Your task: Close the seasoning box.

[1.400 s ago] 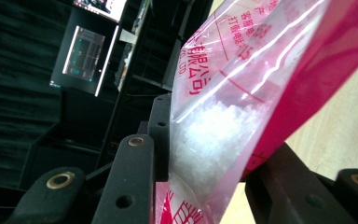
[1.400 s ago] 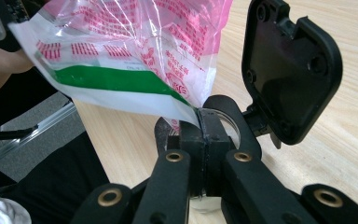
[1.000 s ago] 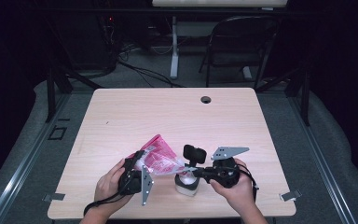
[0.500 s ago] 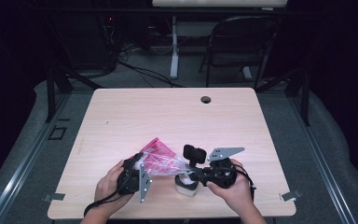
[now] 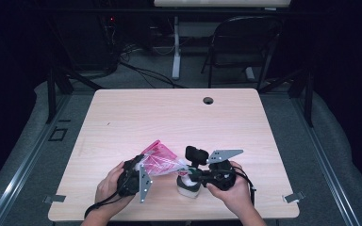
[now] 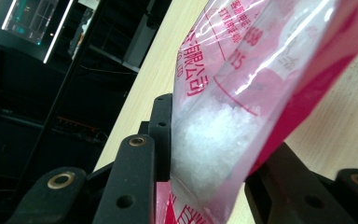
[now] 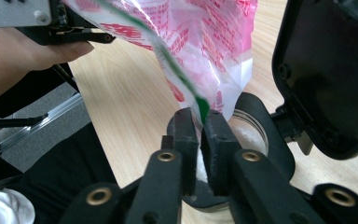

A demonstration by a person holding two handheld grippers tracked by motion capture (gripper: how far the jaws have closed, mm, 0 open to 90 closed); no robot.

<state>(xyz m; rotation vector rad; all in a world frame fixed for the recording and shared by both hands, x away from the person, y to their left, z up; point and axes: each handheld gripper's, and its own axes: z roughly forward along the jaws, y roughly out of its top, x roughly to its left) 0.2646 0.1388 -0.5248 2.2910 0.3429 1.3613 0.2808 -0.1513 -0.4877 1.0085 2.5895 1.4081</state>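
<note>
The room is dark, with a folding chair (image 5: 245,37) at the back and a pale wooden worktop (image 5: 169,113) in the light. A person sits at the near edge with a tool in each hand.

The pink and clear bag (image 5: 159,159) hangs in the air between the two hands, low over the front of the worktop. It has white grains (image 6: 205,135) inside. The left tool (image 5: 143,165) grips the fat part of the bag, and its jaws press on both sides. The right tool (image 7: 200,135) has just been closing, and now its jaws are nearly together with the thin edge of the bag pinched between them. Right under that pinch stands a small jar (image 7: 261,135). Its black lid (image 7: 326,70) is flipped up, and some white stuff is already in the jar.

It looks like the job is to tip the grains from the bag into the jar. To do it well:

- Hold the low corner of the bag right over the hole of the jar, not over the rim.
- Lift the left hand a little, so the grains slide down slowly.
- Do not squeeze the fat part too hard, or the grains may burst out in a heap.
- Do not bump the lid or push the jar, because nothing holds it down.

I cannot tell from here how big the opening in the bag is, so go slowly and watch the stream.
</note>
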